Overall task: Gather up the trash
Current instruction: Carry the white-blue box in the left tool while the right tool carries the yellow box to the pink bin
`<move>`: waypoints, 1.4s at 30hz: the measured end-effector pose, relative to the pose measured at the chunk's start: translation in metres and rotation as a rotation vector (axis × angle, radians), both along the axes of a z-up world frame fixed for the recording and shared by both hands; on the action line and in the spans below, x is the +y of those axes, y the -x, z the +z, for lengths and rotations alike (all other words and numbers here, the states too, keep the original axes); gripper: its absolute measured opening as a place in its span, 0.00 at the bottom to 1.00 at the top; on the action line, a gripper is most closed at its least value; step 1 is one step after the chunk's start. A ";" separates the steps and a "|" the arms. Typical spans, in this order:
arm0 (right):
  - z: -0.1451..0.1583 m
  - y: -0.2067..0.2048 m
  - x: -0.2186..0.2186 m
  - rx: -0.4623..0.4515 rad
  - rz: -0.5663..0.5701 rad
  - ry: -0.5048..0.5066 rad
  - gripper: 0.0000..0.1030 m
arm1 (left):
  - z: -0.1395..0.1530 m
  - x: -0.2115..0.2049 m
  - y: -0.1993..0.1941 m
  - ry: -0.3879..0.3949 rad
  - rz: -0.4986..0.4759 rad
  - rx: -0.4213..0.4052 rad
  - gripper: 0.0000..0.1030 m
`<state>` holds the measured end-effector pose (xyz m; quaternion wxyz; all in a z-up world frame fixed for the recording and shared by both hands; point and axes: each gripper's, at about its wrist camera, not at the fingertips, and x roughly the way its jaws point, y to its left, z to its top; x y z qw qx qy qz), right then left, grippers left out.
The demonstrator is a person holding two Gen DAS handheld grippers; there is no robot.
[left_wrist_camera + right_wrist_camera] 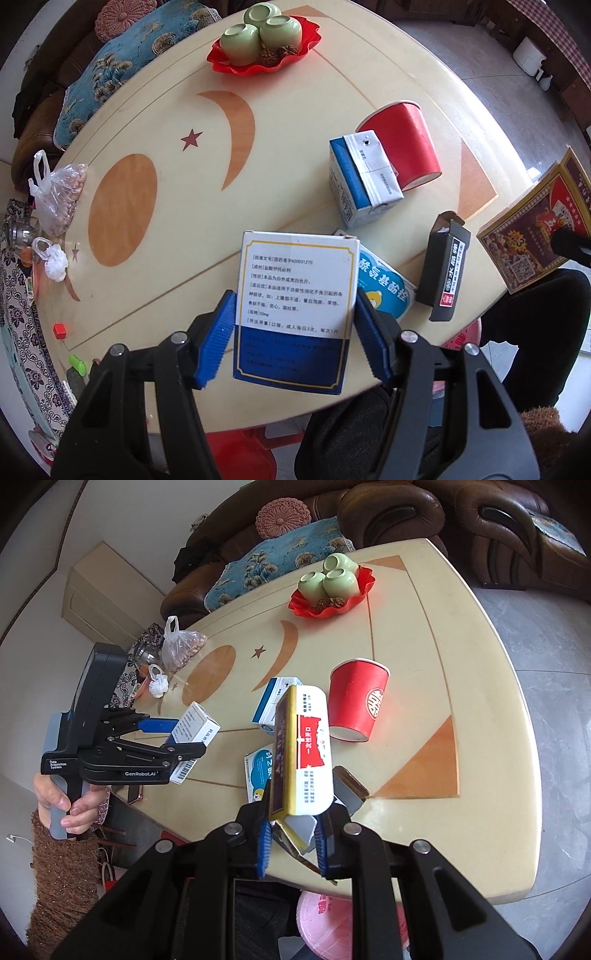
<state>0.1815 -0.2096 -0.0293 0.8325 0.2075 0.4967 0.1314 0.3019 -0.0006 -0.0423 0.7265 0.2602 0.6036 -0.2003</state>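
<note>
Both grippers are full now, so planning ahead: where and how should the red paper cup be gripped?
The red paper cup stands upside down on the table, wide rim down, narrow base up. Come from above and close across the narrow base end. I'd approach from its open right side, since the milk carton crowds its left.

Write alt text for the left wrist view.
The left claw holds a white and blue medicine box above a cream table. Beyond it lie a small blue carton, an upside-down red paper cup, a black box and a red dish of green cups.
</note>
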 end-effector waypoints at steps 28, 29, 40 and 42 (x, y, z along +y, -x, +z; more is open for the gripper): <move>-0.021 0.137 0.024 -0.032 0.052 0.164 0.19 | -0.021 0.005 0.177 0.102 0.016 -0.110 0.61; -0.022 0.141 0.025 -0.034 0.055 0.174 0.19 | -0.024 0.002 0.182 0.105 0.015 -0.110 0.61; -0.048 0.170 0.038 -0.019 0.084 0.227 0.19 | -0.070 -0.026 0.227 0.093 -0.062 -0.069 0.61; -0.055 0.172 0.039 -0.011 0.086 0.233 0.19 | -0.076 -0.029 0.231 0.103 -0.075 -0.051 0.61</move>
